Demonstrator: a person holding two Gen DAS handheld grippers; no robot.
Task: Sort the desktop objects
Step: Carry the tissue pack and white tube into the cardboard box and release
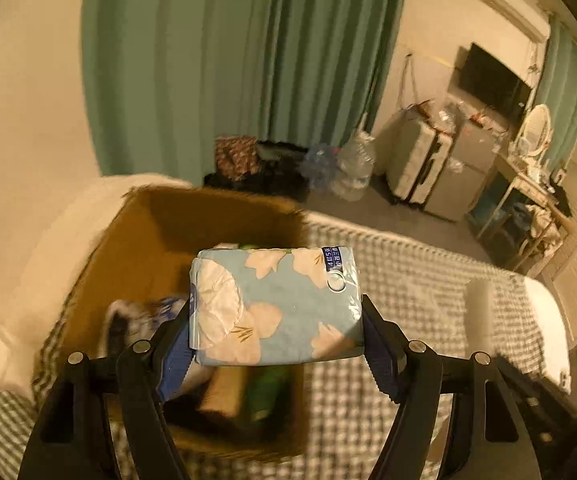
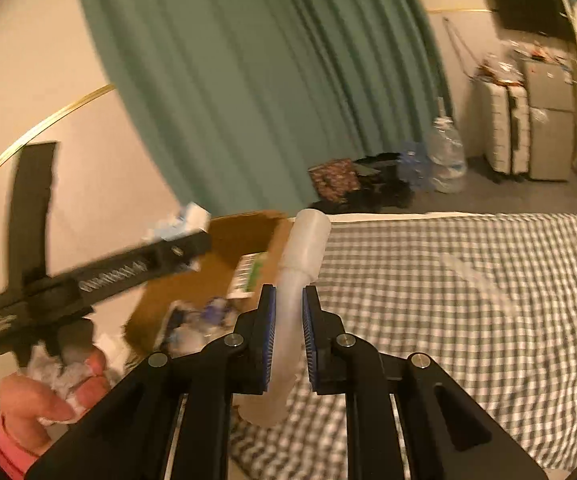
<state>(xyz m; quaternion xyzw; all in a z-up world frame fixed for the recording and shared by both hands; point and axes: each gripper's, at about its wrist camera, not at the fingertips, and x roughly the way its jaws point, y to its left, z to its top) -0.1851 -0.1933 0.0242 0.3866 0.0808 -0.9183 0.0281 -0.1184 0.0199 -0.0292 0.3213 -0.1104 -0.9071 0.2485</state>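
Carrying: left gripper (image 1: 276, 320) pinching the floral tissue pack (image 1: 274, 304) across its long axis, just above the cardboard box (image 1: 136, 240).
Right: right gripper (image 2: 288, 312) clamped on the translucent tube (image 2: 298, 264), pointing away, box to its left.
Room: checkered bedspread (image 2: 468, 300) open rightward.

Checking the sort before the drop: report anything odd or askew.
Nothing looks damaged or spilled. Left tongs grip the floral tissue pack over the cardboard box; right tongs hold a translucent bottle.
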